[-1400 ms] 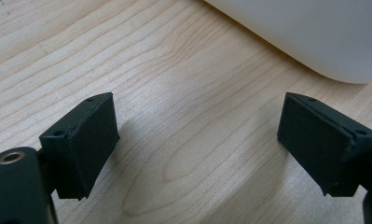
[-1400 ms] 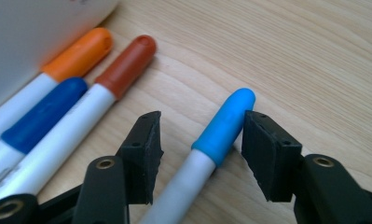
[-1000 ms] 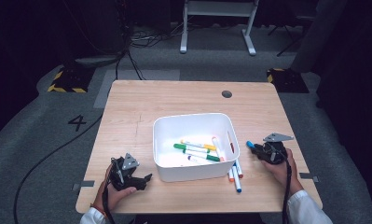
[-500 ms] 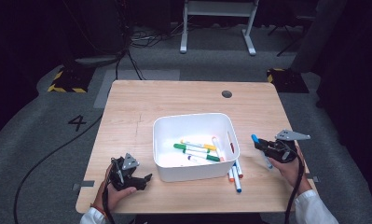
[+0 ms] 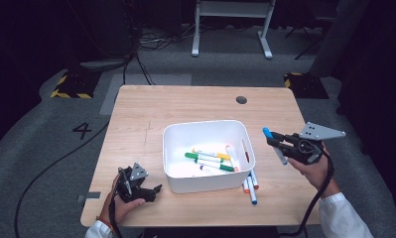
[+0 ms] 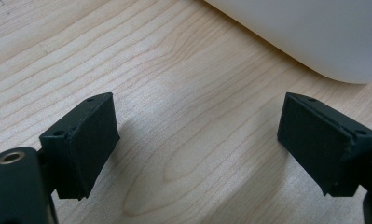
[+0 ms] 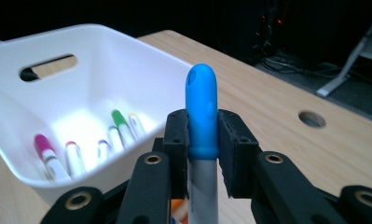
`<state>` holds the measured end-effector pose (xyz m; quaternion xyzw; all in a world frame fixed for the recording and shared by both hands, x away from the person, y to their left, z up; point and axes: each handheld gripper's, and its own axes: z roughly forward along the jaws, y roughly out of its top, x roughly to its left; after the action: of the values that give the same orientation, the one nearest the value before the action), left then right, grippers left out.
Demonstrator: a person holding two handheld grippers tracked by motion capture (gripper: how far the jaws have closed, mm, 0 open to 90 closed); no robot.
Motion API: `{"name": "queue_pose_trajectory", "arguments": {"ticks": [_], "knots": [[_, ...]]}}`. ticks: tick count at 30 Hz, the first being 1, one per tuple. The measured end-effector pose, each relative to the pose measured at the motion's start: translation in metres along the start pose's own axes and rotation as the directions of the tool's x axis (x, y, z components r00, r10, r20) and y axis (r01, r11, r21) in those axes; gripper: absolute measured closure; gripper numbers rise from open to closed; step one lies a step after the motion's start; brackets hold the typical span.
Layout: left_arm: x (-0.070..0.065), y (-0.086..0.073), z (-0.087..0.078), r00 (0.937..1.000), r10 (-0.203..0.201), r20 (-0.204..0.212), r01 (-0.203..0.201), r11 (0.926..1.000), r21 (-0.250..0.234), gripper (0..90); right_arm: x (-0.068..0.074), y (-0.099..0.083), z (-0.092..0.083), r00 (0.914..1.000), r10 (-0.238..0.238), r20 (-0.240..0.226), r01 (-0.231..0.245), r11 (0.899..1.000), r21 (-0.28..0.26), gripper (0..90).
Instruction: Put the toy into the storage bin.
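Note:
A white bin (image 5: 209, 128) stands mid-table and holds several markers (image 5: 209, 159). To its right, raised off the table, my right gripper (image 5: 275, 141) is shut on a blue-capped marker (image 5: 271, 137). In the right gripper view the blue-capped marker (image 7: 201, 116) stands upright between the pads, with the white bin (image 7: 104, 51) beyond and to the left. My left gripper (image 5: 153, 191) rests on the table at the front left of the bin. Its fingers (image 6: 88, 135) stand wide apart over bare wood, the bin's wall (image 6: 314, 32) just ahead.
Three loose markers (image 5: 250, 183) lie on the wood at the bin's front right corner. A round cable hole (image 5: 241, 99) sits near the table's far edge. Cables trail over the grey floor at the left, and a white frame stands behind.
My right gripper has lifted the blue-capped marker off the table beside the bin and now holds it higher. The left gripper has stayed where it was.

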<state>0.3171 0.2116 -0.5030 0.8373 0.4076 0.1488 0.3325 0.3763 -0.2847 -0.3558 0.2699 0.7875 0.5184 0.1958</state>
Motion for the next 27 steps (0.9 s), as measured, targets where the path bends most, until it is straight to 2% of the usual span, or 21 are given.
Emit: {"name": "queue_pose_trajectory", "arguments": {"ticks": [4, 9, 12, 16, 21, 25, 27], "knots": [[0.000, 0.000, 0.000, 1.0000, 0.000, 0.000, 0.000, 1.0000, 0.000, 12.4, 0.009, 0.029, 0.009, 0.9955, -0.022, -0.092, 0.020, 0.999, -0.028, 74.4], [0.000, 0.000, 0.000, 1.0000, 0.000, 0.000, 0.000, 1.0000, 0.000, 12.4, 0.025, 0.059, 0.022, 0.9883, -0.078, -0.130, 0.077, 0.997, -0.016, 74.4], [0.000, 0.000, 0.000, 1.0000, 0.001, 0.001, -0.001, 1.0000, 0.000, 12.4, 0.034, 0.071, 0.031, 0.9824, -0.105, -0.154, 0.106, 0.994, -0.007, 74.4], [0.000, 0.000, 0.000, 1.0000, 0.001, 0.001, -0.001, 1.0000, -0.001, 12.4, 0.043, 0.079, 0.045, 0.9748, -0.138, -0.175, 0.142, 0.990, 0.011, 74.4], [0.000, 0.000, 0.000, 1.0000, 0.001, 0.001, -0.001, 1.0000, -0.001, 12.4, 0.054, 0.081, 0.068, 0.9609, -0.177, -0.212, 0.195, 0.979, 0.065, 74.4], [0.000, 0.000, 0.000, 1.0000, 0.000, 0.000, 0.000, 1.0000, 0.000, 12.4, 0.062, 0.079, 0.084, 0.9478, -0.202, -0.246, 0.234, 0.966, 0.108, 74.4], [0.000, 0.000, 0.000, 1.0000, 0.001, 0.001, -0.001, 1.0000, -0.001, 12.4, 0.066, 0.077, 0.092, 0.9389, -0.218, -0.267, 0.261, 0.955, 0.140, 74.4]]}}
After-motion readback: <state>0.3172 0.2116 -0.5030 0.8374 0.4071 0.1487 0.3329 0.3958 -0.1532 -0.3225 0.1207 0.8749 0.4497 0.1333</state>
